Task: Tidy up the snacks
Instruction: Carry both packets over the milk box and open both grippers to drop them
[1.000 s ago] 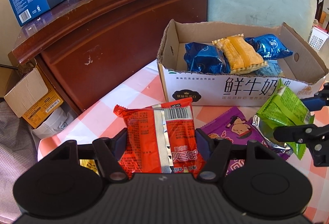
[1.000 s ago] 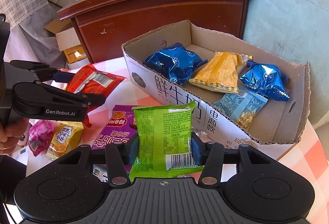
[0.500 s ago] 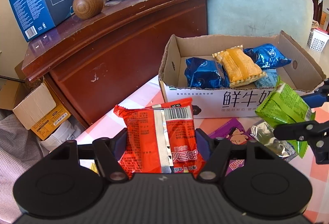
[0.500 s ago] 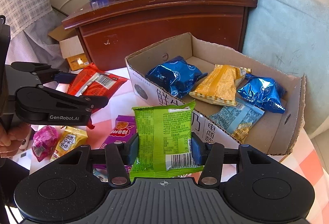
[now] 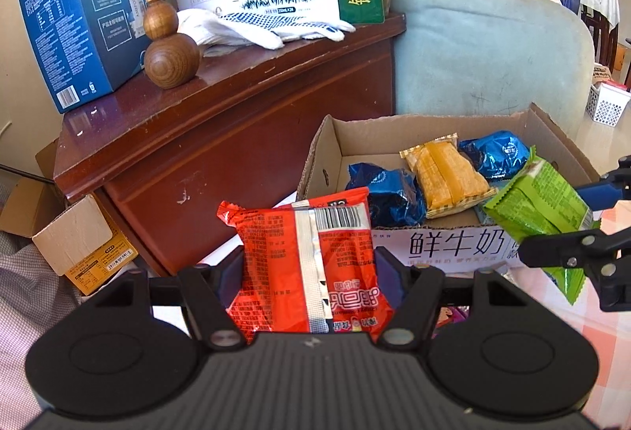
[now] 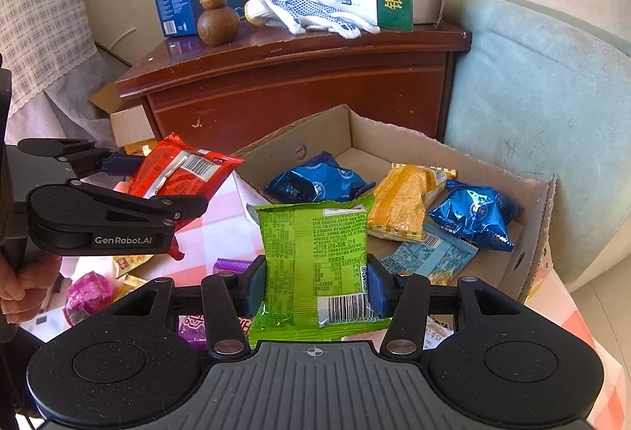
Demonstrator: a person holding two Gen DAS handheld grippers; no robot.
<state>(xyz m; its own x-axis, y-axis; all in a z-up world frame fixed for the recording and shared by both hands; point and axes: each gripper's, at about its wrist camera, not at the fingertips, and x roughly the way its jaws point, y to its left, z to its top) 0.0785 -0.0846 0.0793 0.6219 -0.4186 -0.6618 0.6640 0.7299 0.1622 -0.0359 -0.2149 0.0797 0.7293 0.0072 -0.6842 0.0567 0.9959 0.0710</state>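
My left gripper [image 5: 309, 274] is shut on a red snack packet [image 5: 303, 256], held upright in the air in front of the cardboard box [image 5: 445, 244]. My right gripper [image 6: 313, 290] is shut on a green snack packet [image 6: 313, 260], raised just before the box's near wall [image 6: 252, 187]. Inside the box lie two dark blue packets [image 6: 315, 179], an orange packet [image 6: 402, 199] and a light blue packet [image 6: 430, 254]. In the right wrist view the left gripper [image 6: 157, 189] shows at the left with the red packet [image 6: 177, 174]. The green packet [image 5: 540, 209] appears at the right of the left wrist view.
Loose snacks lie on the pink checked tablecloth [image 6: 232, 217]: a purple packet [image 6: 230, 266], a pink one [image 6: 84, 294] and a yellow one [image 6: 128, 264]. Behind stands a dark wooden cabinet [image 5: 236, 130] with milk cartons, a wooden gourd [image 5: 167, 43] and gloves. A pale green chair [image 5: 485, 51] backs the box.
Both grippers have risen with their packets and tipped upward, so more of the cabinet top and cartons shows. The green packet now overlaps the box's front rim.
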